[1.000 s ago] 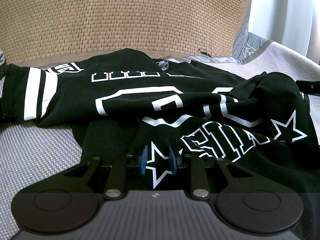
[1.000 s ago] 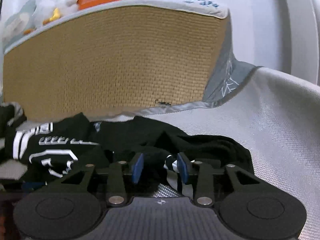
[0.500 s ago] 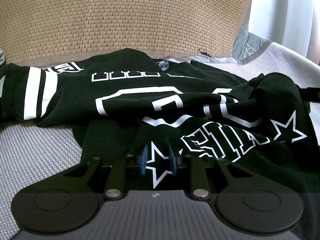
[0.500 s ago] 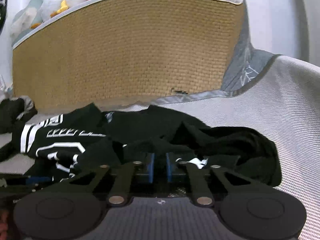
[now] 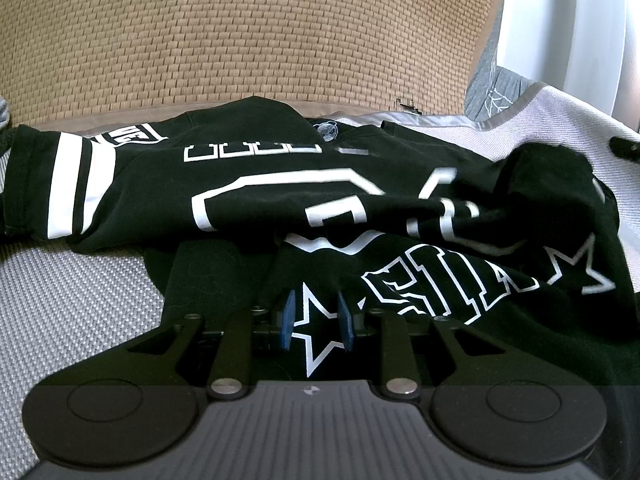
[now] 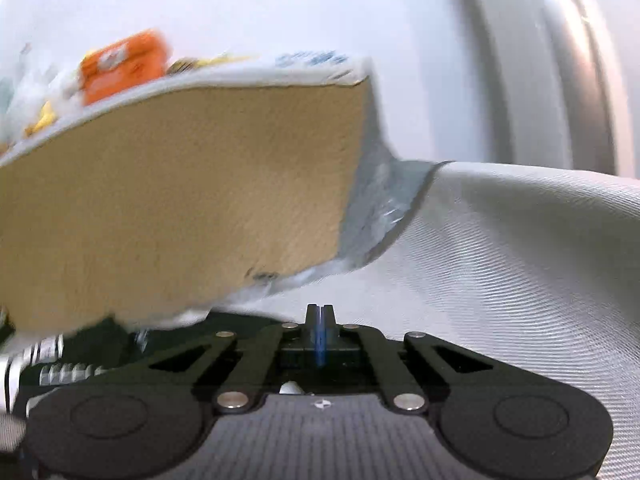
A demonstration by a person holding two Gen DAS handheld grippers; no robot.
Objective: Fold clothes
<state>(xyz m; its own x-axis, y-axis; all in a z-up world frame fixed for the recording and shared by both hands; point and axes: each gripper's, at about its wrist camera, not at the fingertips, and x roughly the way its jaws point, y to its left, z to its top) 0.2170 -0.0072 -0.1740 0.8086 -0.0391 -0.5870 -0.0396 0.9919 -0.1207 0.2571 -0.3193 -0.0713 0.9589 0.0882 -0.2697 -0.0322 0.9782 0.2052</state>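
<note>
1. Left wrist view: your left tool is clamped on a fold of the black jersey. A white star outline on the cloth sits right between its blue pads.
2. The jersey lies spread and rumpled on the grey cover, with its far edge against the foot of the tan woven panel.
3. A striped sleeve lies flat at the left. The right side of the jersey is bunched up into a loose hump.
4. White numerals and lettering run across the middle, partly hidden by a fold.
5. Right wrist view: your right tool has just been closing, and its pads now meet with no cloth visible between them.
6. It points over bare cover, past the panel's right corner.
7. The jersey shows there only at the lower left, beside the tool and apart from its tips.
8. That view is blurred. An orange box sits on top of the panel; its label cannot be read.
</note>
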